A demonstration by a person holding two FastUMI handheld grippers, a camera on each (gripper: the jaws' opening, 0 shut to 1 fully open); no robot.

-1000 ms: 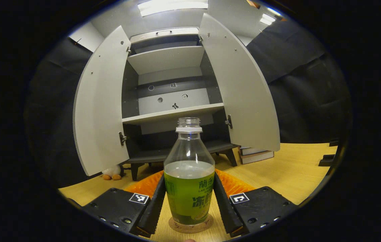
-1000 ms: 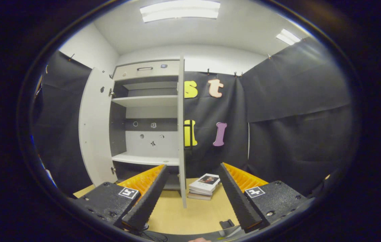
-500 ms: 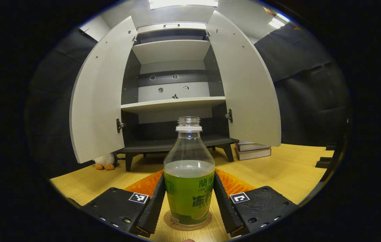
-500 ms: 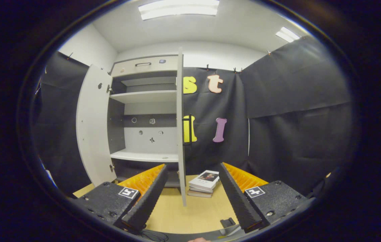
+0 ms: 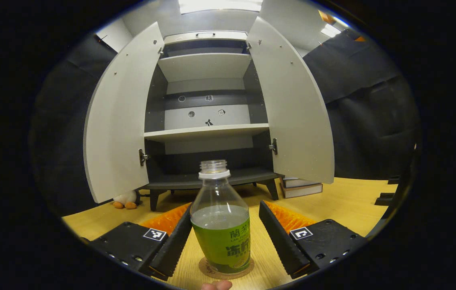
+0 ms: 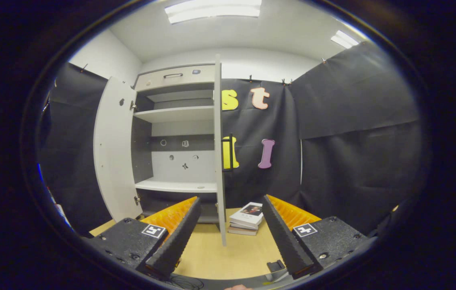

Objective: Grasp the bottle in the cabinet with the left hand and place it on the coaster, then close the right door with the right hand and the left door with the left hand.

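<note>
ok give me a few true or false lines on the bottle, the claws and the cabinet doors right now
1. The bottle stands upright on the coaster. True.
2. The left claw is clamped on the bottle. False: its fingers are spread, with a gap on the right side.
3. Both cabinet doors are shut. False: the left door and right door stand open.
4. The right claw is open and holds nothing. True.
5. Books lie on the floor. True.

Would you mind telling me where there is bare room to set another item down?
The middle shelf looks bare between the open doors. So does the wooden table right of the bottle, up to the books. It is crowded at the coaster, flanked by the left gripper's fingers.
</note>
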